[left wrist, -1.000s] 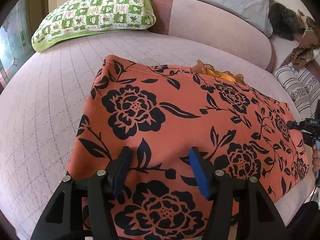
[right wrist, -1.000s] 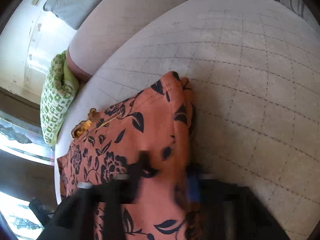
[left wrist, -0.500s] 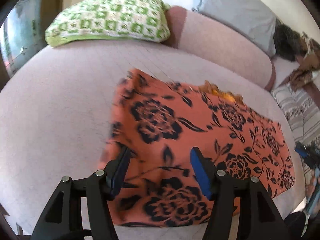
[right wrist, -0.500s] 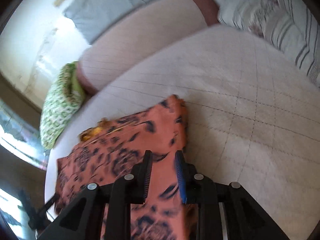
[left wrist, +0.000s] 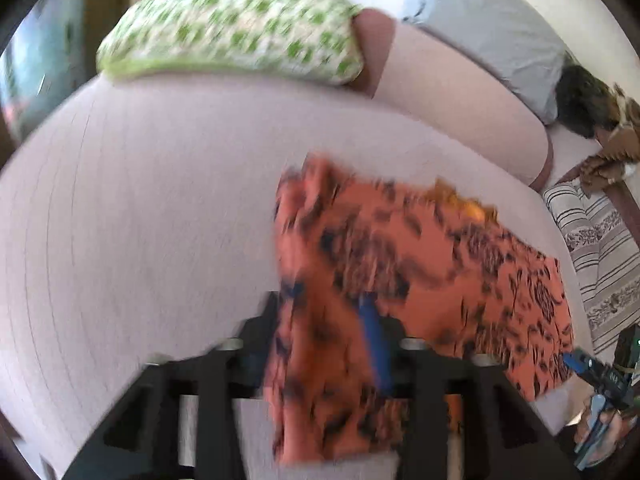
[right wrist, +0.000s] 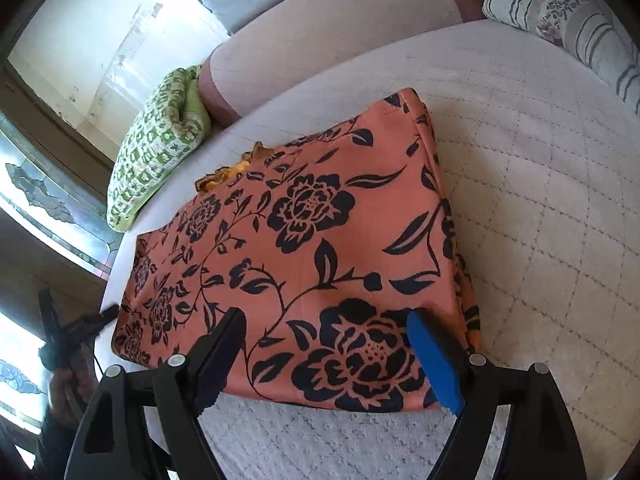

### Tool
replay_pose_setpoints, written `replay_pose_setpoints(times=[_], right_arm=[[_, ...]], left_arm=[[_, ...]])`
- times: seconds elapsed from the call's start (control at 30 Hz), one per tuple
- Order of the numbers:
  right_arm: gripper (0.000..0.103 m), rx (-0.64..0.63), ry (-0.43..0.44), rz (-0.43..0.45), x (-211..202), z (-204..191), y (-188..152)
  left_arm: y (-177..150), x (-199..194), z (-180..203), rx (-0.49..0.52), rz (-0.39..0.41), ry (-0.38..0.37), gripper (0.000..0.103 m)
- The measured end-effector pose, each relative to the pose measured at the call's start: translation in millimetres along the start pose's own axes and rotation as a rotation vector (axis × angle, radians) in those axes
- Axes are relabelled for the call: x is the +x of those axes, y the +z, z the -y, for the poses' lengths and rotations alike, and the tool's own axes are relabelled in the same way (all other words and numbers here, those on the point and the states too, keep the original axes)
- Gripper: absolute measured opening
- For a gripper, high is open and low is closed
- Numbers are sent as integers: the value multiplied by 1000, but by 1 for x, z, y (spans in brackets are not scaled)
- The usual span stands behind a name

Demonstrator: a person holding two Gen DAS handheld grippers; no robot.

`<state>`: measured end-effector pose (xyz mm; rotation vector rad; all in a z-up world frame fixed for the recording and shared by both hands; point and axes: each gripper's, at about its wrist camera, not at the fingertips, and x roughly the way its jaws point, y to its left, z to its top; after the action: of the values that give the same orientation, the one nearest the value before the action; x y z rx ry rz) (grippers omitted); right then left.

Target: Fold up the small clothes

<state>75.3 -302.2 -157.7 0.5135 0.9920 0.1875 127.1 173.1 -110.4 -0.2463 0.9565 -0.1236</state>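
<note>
Left wrist view: blurred by motion. Nearest, left claw (left wrist: 320, 340) pressed together on a raised edge of the orange floral cloth (left wrist: 432, 264), fabric hanging down between the black finger and the blue pad (left wrist: 374, 344). Behind it, rest of the cloth lying on the pale quilted bed (left wrist: 140, 220), with a yellow-brown frill (left wrist: 460, 200) showing at its far edge. At lower right, right claw (left wrist: 576, 362) near the cloth's corner. Further back, green checked pillow (left wrist: 236, 24) against a pink bolster (left wrist: 448, 96), grey pillow (left wrist: 488, 28) behind, striped cushion (left wrist: 600, 264) at right.

Right wrist view: sharp. Nearest, right claw (right wrist: 324, 340) spread wide, hovering over the near edge of the cloth (right wrist: 312, 240), not gripping it. Cloth flat on the bed (right wrist: 540, 200), folded edge at its right side. At far left, left claw (right wrist: 104, 314) at the cloth's corner.
</note>
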Motion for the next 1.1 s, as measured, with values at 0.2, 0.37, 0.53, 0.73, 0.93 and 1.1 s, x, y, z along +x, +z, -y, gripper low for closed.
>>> replay_pose_setpoints(times=[0.2,0.37,0.53,0.73,0.93,1.1], right_arm=[[85,-1,25,7,-5,9,-3],[85,-11,32,0,-14,9,0],[85,-1,43,125,-41,16,54],[84,34,-86,54,22,48,151],[11,-31,-129,-43,55,40,158],[10,36,-163,-36,63,68,152]], left_arm=[[74,64,4,52,-71,-8,56],[75,99,-12,40,-134,44,7],[71,96,-23,41,-111,1,7],[78,101,-26,30,-108,-22,7],[82,90,-29,61,-61,4,7],[77,97,-38,13,-58,8,7]])
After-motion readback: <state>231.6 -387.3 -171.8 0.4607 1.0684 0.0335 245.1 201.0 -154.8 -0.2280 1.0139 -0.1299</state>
